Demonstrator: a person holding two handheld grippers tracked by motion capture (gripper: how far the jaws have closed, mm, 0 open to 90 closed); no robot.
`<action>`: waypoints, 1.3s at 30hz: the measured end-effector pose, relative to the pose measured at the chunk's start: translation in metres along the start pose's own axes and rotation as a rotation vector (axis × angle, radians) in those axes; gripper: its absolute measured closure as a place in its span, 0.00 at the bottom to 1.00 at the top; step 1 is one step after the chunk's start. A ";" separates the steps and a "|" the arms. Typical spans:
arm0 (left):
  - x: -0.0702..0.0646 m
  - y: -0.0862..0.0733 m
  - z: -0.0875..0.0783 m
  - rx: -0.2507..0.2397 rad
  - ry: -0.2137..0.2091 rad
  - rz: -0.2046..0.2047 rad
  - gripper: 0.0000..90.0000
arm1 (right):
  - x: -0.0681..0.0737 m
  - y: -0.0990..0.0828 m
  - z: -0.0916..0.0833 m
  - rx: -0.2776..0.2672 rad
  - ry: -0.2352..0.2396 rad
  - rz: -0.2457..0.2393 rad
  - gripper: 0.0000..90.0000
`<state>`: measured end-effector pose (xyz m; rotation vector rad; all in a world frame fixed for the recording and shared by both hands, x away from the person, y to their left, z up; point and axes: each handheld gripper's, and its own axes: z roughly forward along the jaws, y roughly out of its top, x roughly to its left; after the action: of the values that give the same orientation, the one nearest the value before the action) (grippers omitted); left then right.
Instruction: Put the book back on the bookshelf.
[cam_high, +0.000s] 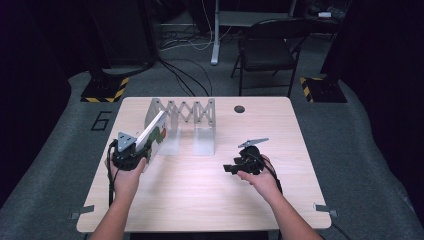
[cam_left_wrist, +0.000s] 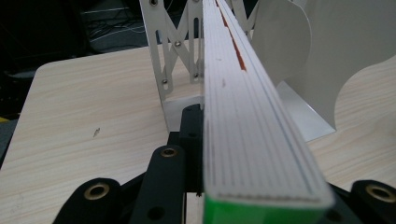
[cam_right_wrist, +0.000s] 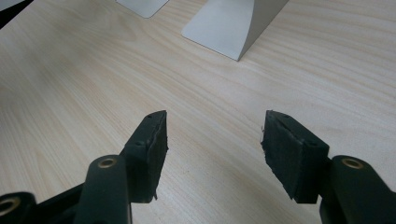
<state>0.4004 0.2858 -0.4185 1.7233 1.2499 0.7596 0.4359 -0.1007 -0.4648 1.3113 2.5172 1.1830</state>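
Overhead, we look down on a pale wooden table (cam_high: 200, 200) that takes up the middle of the frame, with two forearms coming in from the bottom edge. At the left of the frame, our left gripper (cam_high: 129, 152) is clamped on a book (cam_high: 152, 134), a thin white one with a green and red cover. It stands on edge and leans up and away toward the upper middle of the frame. The book's far end sits just beside the left plate of a metal book rack (cam_high: 187, 117), which has a folding lattice back and upright white dividers and stands in the upper middle of the table.

From the left gripper view, the book (cam_left_wrist: 247, 116) runs from the bottom centre up to the top centre, page edges facing us, with a strip of green cover at the bottom. One black jaw presses flat against its left side. The rack's lattice (cam_left_wrist: 173, 51) and rounded dividers rise behind it in the upper half.

At the right centre of the overhead frame, our right gripper (cam_high: 235, 167) rests low over bare table, well apart from the book. In the right gripper view its two black pads (cam_right_wrist: 152, 149) stand apart with nothing between them, and the rack's flat feet (cam_right_wrist: 229, 28) lie at the top.
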 end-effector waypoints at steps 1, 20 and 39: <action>0.000 0.000 0.002 0.001 0.002 -0.002 0.84 | 0.000 0.000 0.000 -0.001 -0.001 -0.002 0.45; 0.001 0.009 0.020 0.004 0.022 -0.020 0.84 | -0.002 0.000 -0.001 0.000 -0.001 -0.001 0.45; 0.003 0.009 0.033 0.012 0.030 -0.057 0.84 | -0.002 -0.001 -0.001 0.002 0.000 0.001 0.45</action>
<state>0.4331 0.2781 -0.4257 1.6848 1.3207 0.7481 0.4368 -0.1029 -0.4653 1.3134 2.5189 1.1811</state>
